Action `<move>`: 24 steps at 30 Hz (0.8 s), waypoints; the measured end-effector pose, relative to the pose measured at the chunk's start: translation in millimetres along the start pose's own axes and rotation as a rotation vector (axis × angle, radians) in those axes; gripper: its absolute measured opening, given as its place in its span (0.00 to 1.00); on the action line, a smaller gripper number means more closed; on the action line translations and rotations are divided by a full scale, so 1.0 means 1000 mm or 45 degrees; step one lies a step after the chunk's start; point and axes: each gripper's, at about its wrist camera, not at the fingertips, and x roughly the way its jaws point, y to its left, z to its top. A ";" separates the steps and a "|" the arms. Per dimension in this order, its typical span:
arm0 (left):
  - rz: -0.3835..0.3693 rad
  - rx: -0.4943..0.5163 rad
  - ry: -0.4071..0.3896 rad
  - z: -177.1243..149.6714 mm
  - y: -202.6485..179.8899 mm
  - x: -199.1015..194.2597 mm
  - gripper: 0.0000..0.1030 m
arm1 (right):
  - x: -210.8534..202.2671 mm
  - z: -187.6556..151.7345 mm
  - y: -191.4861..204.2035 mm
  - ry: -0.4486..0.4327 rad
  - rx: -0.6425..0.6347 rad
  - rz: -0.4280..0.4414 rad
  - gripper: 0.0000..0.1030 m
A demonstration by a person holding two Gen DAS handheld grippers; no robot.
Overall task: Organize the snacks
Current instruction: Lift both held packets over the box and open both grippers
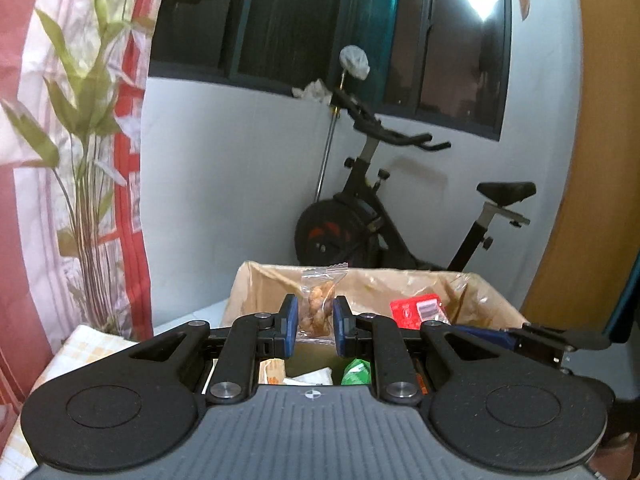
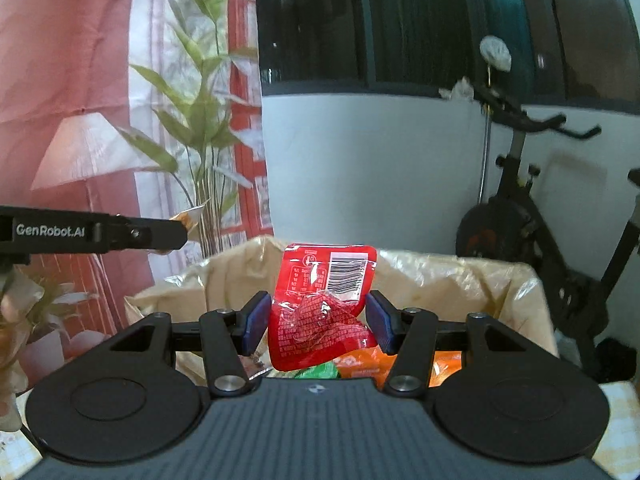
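Observation:
My left gripper (image 1: 315, 326) is shut on a clear packet of brown twisted snacks (image 1: 319, 304) and holds it upright over a cardboard box (image 1: 256, 284) lined with clear plastic. My right gripper (image 2: 317, 322) is shut on a red foil snack packet (image 2: 320, 308) with a barcode, held above the same box (image 2: 460, 276). The red packet also shows in the left wrist view (image 1: 418, 310), right of my left gripper. Green (image 1: 356, 372) and orange (image 2: 360, 362) snack packs lie inside the box.
An exercise bike (image 1: 372, 216) stands behind the box against a pale wall. A tall artificial plant (image 1: 86, 152) and a red-and-white curtain (image 1: 24, 80) are to the left. A checked cloth (image 1: 92, 344) covers the surface under the box. A wooden panel (image 1: 592, 200) is at right.

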 end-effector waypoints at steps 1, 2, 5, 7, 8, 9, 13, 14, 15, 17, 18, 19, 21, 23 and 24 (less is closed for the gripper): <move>-0.004 0.001 0.011 -0.002 0.001 0.003 0.19 | 0.005 -0.003 -0.001 0.024 0.006 0.001 0.54; -0.018 0.001 0.025 -0.003 0.002 0.007 0.19 | 0.008 -0.005 -0.002 0.042 0.009 0.002 0.54; -0.032 0.004 0.062 -0.007 0.004 0.015 0.22 | 0.015 -0.013 -0.005 0.098 0.031 0.000 0.54; -0.024 0.004 0.075 -0.008 0.006 0.018 0.34 | 0.018 -0.018 -0.009 0.135 0.052 -0.007 0.56; -0.017 0.003 0.076 -0.008 0.006 0.018 0.43 | 0.018 -0.019 -0.010 0.142 0.060 -0.011 0.56; -0.012 0.002 0.075 -0.008 0.007 0.019 0.48 | 0.017 -0.019 -0.011 0.142 0.066 -0.020 0.56; -0.003 0.004 0.073 -0.006 0.006 0.016 0.52 | 0.011 -0.018 -0.013 0.146 0.062 -0.044 0.63; -0.003 0.008 0.073 -0.006 0.005 0.014 0.52 | 0.007 -0.018 -0.014 0.141 0.063 -0.046 0.63; -0.002 0.015 0.073 -0.006 0.003 0.012 0.53 | 0.005 -0.017 -0.014 0.137 0.067 -0.048 0.63; 0.001 0.023 0.073 -0.008 0.001 0.007 0.55 | -0.002 -0.018 -0.014 0.125 0.078 -0.049 0.63; 0.002 0.024 0.073 -0.009 0.000 0.004 0.55 | -0.006 -0.018 -0.013 0.119 0.081 -0.051 0.63; 0.003 0.021 0.074 -0.010 -0.002 0.001 0.55 | -0.011 -0.018 -0.013 0.110 0.082 -0.053 0.63; 0.002 0.017 0.076 -0.012 -0.004 -0.005 0.56 | -0.018 -0.018 -0.011 0.098 0.075 -0.058 0.63; 0.003 0.015 0.073 -0.015 -0.006 -0.013 0.56 | -0.027 -0.019 -0.010 0.085 0.071 -0.064 0.63; 0.005 0.015 0.073 -0.018 -0.008 -0.016 0.56 | -0.031 -0.020 -0.009 0.078 0.072 -0.063 0.63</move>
